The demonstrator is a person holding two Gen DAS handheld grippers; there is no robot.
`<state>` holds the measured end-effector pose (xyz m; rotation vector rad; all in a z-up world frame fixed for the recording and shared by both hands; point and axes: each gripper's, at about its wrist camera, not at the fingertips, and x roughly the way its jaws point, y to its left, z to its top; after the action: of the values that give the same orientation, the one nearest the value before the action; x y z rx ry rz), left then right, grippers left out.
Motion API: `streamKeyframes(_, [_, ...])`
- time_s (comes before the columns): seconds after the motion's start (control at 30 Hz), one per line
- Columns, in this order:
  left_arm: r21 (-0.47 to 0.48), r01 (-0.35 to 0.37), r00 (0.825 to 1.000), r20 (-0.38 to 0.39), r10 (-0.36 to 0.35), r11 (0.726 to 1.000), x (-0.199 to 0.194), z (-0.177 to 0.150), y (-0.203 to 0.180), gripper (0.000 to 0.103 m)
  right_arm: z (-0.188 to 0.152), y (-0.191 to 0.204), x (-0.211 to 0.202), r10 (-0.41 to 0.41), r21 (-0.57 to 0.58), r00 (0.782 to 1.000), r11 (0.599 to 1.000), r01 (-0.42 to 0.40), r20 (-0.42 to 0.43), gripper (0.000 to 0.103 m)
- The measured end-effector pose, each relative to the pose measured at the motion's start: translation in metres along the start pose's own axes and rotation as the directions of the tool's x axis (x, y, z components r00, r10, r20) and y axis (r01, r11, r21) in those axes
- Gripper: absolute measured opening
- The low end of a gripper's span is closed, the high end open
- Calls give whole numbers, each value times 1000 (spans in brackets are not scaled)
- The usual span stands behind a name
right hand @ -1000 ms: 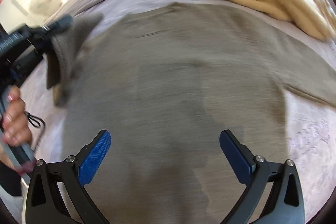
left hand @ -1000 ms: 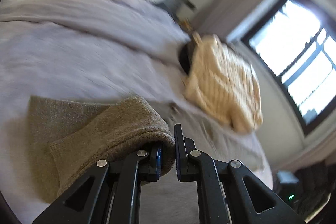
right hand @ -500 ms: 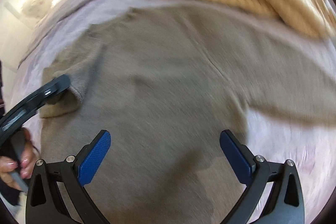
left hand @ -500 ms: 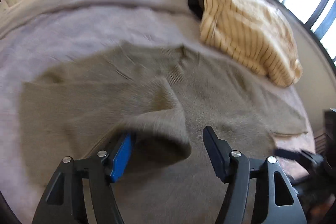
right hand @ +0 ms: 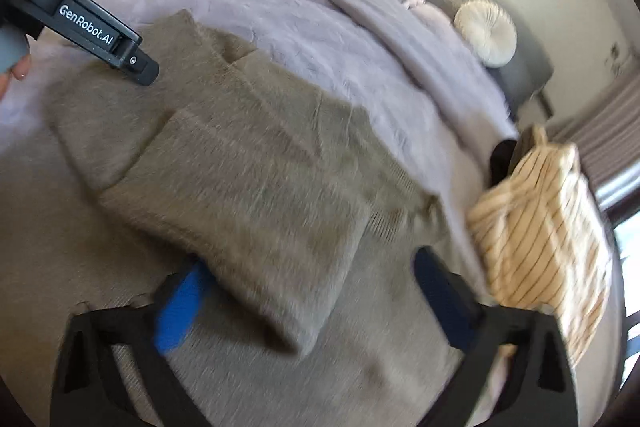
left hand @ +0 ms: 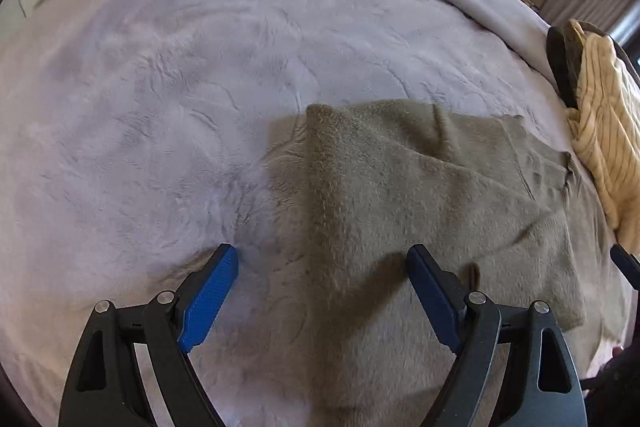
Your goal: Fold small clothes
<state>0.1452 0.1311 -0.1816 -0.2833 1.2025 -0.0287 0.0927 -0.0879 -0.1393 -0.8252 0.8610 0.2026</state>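
Bedroom, daylight from a window at the right; wide bed under a plush lilac blanket (left hand: 160, 99), soft enough to let a garment lie flat for folding. Round cream cushion (right hand: 486, 29) at the headboard, out of the way.

At left, left gripper (left hand: 322, 281) low over the blanket, jaws released and wide, nothing between them; poised at the left edge of the fuzzy olive-brown knit sweater (left hand: 420, 195), likely just clear of a sleeve laid inward. Sleeve (left hand: 332, 163) folded across the body in a long band, running toward the camera: a first fold, apparently placed to narrow the shape.

Further right, right gripper (right hand: 308, 295) above the sweater's middle, jaws spread, empty as far as the blur allows; folded sleeve end between the two fingers, not pinched. Probably positioned to reach the other sleeve.

At far right, cream striped knit garment (right hand: 540, 223) heaped beside the sweater, seemingly set aside, with a dark item (right hand: 502, 159) just behind it.
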Motion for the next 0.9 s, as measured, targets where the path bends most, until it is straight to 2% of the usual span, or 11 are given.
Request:
streamKeyframes(0.07, [6, 23, 1000, 2, -24, 1000, 4, 4, -4, 86, 7, -12, 7, 16, 44, 1000, 999, -15, -10, 4])
streamKeyframes(0.13, [26, 65, 998, -3, -65, 998, 8, 9, -13, 70, 6, -43, 10, 120, 244, 993, 963, -115, -6, 6])
streamKeyframes(0.17, [45, 79, 997, -12, -78, 996, 10, 12, -16, 42, -2, -64, 6, 160, 363, 987, 919, -155, 16, 6])
streamKeyframes(0.2, [56, 85, 996, -19, -84, 995, 10, 15, -18, 16, -15, -91, 4, 208, 508, 977, 836, -206, 54, 6])
streamKeyframes(0.27, [57, 122, 992, -21, -121, 991, 7, 17, -15, 16, -50, -129, 7, 286, 720, 947, 626, -300, 145, 6])
streamKeyframes(0.33, [73, 166, 986, 1, -166, 983, -7, 18, -13, 16, -104, -160, 22, 341, 887, 917, 328, -324, 209, 8])
streamKeyframes(0.43, [57, 170, 985, -9, -170, 984, -10, 17, 6, 16, -167, -167, 48, 412, 954, 866, -24, -299, 282, 33])
streamKeyframes(0.5, [36, 171, 985, -22, -170, 985, -7, 16, 18, 16, -203, -160, 54, 401, 925, 838, -235, -298, 371, 34])
streamKeyframes(0.53, [18, 184, 983, -24, -184, 983, -6, 17, 24, 16, -212, -157, 52, 390, 906, 827, -293, -304, 404, 34])
streamKeyframes(0.63, [20, 192, 981, -25, -191, 981, -5, 22, 24, 16, -208, -143, 40, 404, 883, 795, -328, -336, 453, 43])
streamKeyframes(0.9, [50, 178, 984, -33, -177, 983, -2, 24, 16, 16, -67, -15, 52, 689, 803, 476, -270, -532, 547, 43])
